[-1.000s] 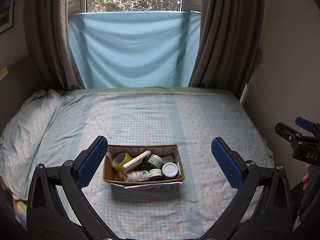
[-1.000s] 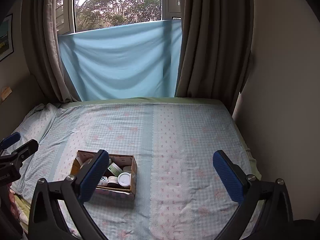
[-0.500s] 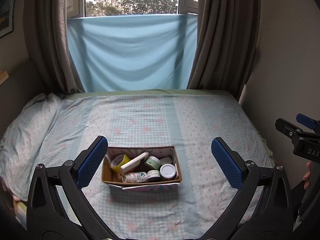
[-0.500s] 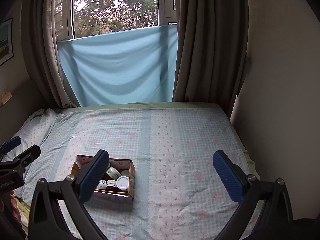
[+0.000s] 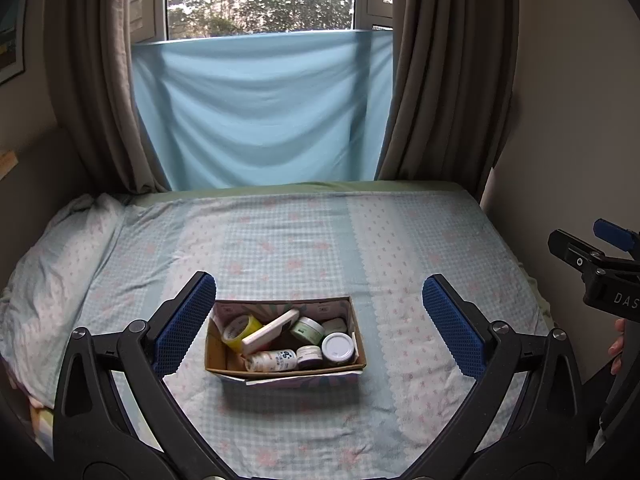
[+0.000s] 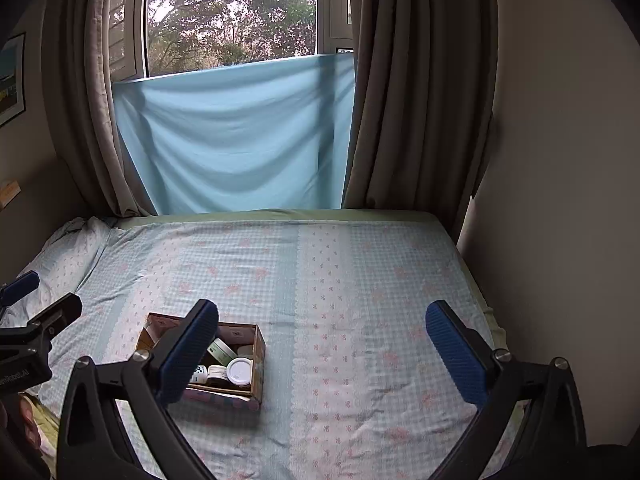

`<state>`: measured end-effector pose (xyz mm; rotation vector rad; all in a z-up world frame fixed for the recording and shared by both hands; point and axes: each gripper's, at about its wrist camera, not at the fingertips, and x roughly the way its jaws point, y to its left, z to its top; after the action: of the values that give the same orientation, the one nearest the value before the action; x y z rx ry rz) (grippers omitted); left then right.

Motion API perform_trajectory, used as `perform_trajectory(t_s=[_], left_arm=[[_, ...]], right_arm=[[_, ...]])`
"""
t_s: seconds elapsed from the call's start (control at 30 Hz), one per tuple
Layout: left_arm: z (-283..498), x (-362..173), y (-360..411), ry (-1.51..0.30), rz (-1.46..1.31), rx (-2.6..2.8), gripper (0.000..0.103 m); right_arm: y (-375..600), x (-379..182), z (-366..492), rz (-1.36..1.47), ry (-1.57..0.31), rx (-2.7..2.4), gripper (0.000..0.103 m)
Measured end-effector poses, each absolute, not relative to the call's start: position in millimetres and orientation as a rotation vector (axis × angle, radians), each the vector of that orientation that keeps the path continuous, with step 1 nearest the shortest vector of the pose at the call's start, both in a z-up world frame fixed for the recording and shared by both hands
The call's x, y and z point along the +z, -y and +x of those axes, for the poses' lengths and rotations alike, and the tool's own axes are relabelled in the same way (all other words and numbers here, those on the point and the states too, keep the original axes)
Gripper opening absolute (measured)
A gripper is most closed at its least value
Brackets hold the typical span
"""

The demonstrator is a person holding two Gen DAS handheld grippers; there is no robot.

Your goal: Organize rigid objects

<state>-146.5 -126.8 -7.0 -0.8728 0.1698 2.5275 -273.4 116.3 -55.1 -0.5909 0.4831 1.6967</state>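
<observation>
Jars and tubes fill the box (image 5: 285,345) on the bed (image 5: 320,240). My left gripper (image 5: 318,322) and right gripper (image 6: 322,344) hang wide open, empty. I should lower the left one squarely over one jar.

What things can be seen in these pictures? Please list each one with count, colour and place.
cardboard box: 1, brown, on the bed
tape roll: 1, yellow, box left
flat case: 1, white, tilted in the box middle
jars: about 4, white or green lids, box right
bottle: 1, white, lying at the box front
bed: 1, blue checked sheet
pillow: 1, left
cloth: 1, light blue, over the window
curtains: 2, brown
left gripper: open, empty
right gripper: open, empty
</observation>
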Motion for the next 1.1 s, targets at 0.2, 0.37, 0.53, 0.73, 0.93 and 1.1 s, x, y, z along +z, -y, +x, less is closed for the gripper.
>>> perform_trajectory(t_s=[0.2,0.37,0.53,0.73,0.93,1.1], left_arm=[[-147.5,-7.5,126.8,-0.156,-0.874,2.533,0.103],[-146.7,-8.7,126.3,-0.157,-0.878,2.536,0.103],[-143.0,-8.3,124.8,-0.172,-0.868,2.546,0.103],[-141.5,-5.8,127.1,-0.138,-0.86,2.542,0.103],[-141.0,-5.1,127.6,-0.118,-0.864,2.533,0.103],[-140.7,-4.3,126.0,-0.129,-0.855,2.541,0.103]], right_arm=[[-119.1,-55.4,-273.9,-0.59,-0.485,1.703,0.103],[-119.5,-54.7,-274.2,-0.595,-0.482,1.707,0.103],[-119.3,-53.4,-272.8,-0.593,-0.485,1.705,0.103],[-118.3,-51.0,-272.7,-0.588,-0.48,1.707,0.103],[-116.8,-50.1,-273.6,-0.589,-0.474,1.706,0.103],[-116.5,-48.8,-274.1,-0.588,-0.475,1.701,0.103]])
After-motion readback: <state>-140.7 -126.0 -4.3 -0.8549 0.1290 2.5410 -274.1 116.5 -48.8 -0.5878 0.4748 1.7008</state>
